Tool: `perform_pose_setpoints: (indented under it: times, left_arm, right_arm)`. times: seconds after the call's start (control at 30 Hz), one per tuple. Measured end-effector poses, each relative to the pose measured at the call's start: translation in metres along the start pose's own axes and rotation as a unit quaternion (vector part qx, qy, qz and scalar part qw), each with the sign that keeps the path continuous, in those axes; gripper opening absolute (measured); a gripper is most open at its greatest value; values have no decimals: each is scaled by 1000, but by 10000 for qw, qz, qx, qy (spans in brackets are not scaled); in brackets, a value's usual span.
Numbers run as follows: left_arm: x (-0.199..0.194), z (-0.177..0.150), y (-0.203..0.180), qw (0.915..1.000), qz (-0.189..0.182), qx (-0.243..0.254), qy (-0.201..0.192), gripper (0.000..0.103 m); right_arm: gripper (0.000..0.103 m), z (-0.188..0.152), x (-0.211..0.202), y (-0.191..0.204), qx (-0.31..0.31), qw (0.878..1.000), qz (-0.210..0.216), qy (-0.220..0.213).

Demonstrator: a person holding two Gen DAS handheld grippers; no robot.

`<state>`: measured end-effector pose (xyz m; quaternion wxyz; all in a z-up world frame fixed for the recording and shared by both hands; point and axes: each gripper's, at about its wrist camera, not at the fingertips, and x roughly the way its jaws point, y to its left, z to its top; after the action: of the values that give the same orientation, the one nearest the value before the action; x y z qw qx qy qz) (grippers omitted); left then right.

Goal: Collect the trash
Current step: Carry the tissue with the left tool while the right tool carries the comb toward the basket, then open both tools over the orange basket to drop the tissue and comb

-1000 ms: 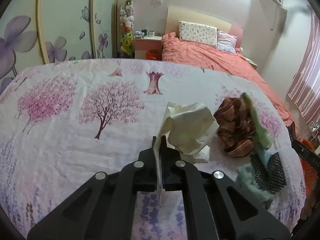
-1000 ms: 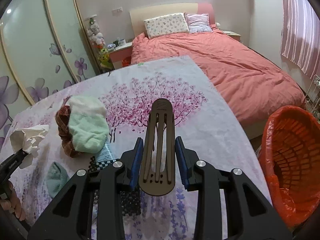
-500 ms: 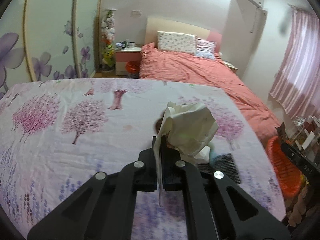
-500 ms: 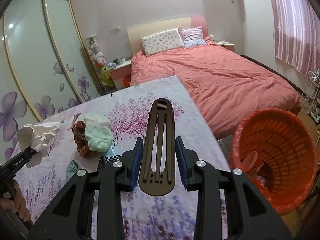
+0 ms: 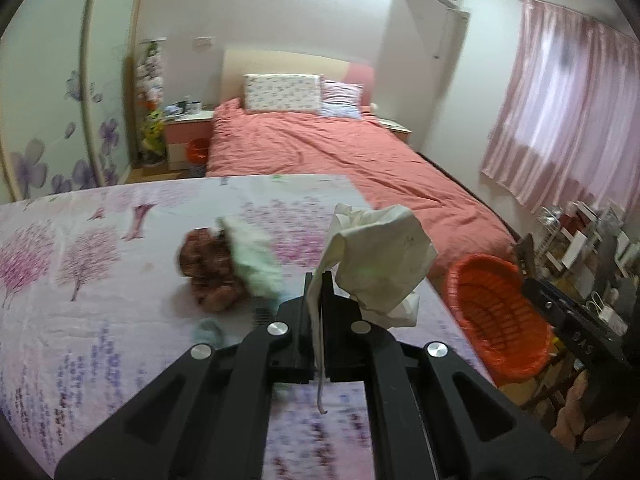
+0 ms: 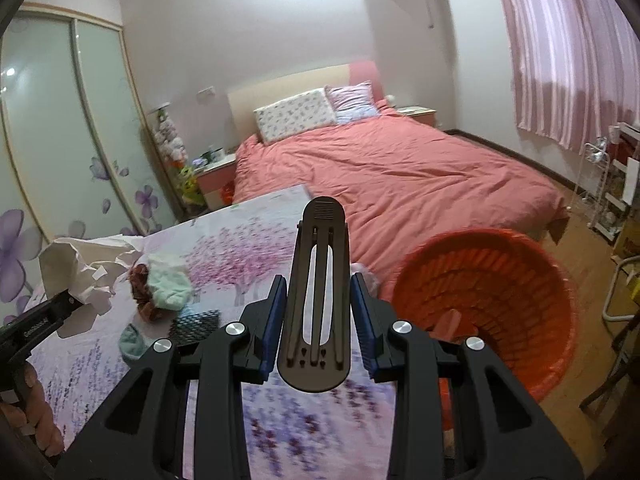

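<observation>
My left gripper [image 5: 318,280] is clamped tight on a thin edge of crumpled paper [image 5: 380,264]; the rest of the cream-coloured wad bulges up and to the right of the fingers, clear of the bedspread [image 5: 80,320] below. From the right wrist view I see the same paper [image 6: 80,272] at the far left, held up above the printed cover

My right gripper [image 6: 319,312] has its blue-padded jaws partly apart, pressed on the two sides of a dark brown slotted plastic piece [image 6: 318,296], flat and rounded at both ends, that stands up along the fingers. I cannot say what the piece is

The orange basket [image 6: 532,292] stands on the wooden floor just beside the corner of the covered surface, to the right of the right gripper and lower. It has an orange liner, and something pinkish lies inside it, too blurred to name. In the left view the basket [image 5: 492,320] sits to the right of the held paper, beyond the edge of the spread

On the spread I see a brown patterned cloth bundle [image 5: 208,276] with a pale green sock [image 5: 256,264] lying over it, and near them a black-and-white checked item [image 6: 196,322] and a small teal piece [image 6: 134,342]. The pink bed [image 6: 400,176] lies behind
</observation>
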<state>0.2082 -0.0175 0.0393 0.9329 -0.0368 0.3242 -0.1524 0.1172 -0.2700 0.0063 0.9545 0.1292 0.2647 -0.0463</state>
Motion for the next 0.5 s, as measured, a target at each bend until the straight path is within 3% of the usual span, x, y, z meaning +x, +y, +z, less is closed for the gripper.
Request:
perform_pose_setpoints:
  times: [0.5]
  left_arm:
    - [50,-14,-129,9906,-1090,736,363,4]
  right_arm:
    - [34,-2,1,-94,619,9962,-601,-142]
